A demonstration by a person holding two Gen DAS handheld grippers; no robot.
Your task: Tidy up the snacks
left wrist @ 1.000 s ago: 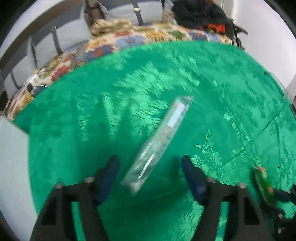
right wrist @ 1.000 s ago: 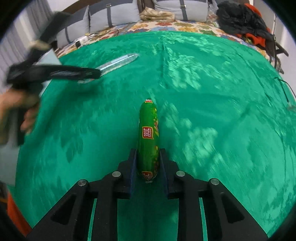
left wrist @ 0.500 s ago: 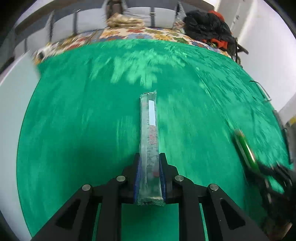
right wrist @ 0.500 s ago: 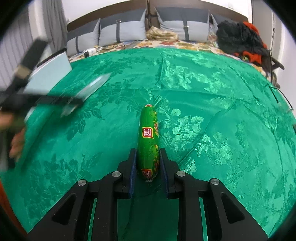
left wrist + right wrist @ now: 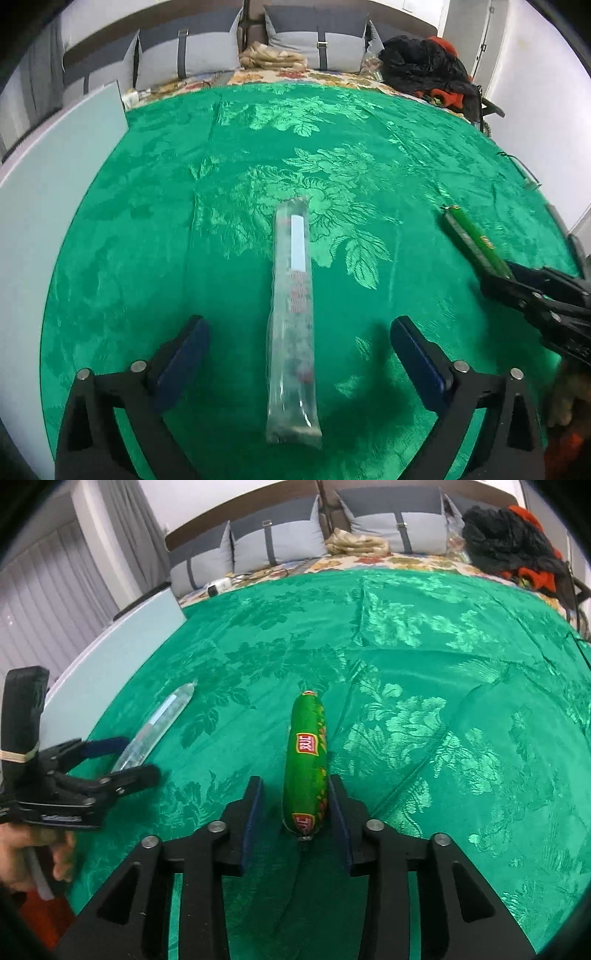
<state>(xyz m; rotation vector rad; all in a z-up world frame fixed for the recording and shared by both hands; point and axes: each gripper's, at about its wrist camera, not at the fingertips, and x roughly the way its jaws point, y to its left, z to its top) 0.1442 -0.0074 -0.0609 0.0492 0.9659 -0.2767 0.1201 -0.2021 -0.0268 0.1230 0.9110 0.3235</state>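
Observation:
A long clear snack packet (image 5: 293,314) lies on the green tablecloth (image 5: 184,184) between the wide-open fingers of my left gripper (image 5: 299,354); nothing grips it. It also shows in the right wrist view (image 5: 155,727), next to the left gripper (image 5: 122,760). A green sausage (image 5: 306,760) lies on the cloth between the fingers of my right gripper (image 5: 295,812), which stand slightly apart from it, with gaps on both sides. The sausage (image 5: 476,240) and right gripper (image 5: 495,277) also show at the right of the left wrist view.
A pale board (image 5: 55,192) lies along the cloth's left edge. Grey cushions (image 5: 321,48), a folded floral cloth (image 5: 273,57) and a black-and-orange heap of clothes (image 5: 424,62) are at the back. A cable (image 5: 517,166) lies at the right edge.
The left gripper was shut on the clear packet half a second ago and has opened wide; the packet now lies on the cloth. The right gripper's fingers have loosened from the sausage.

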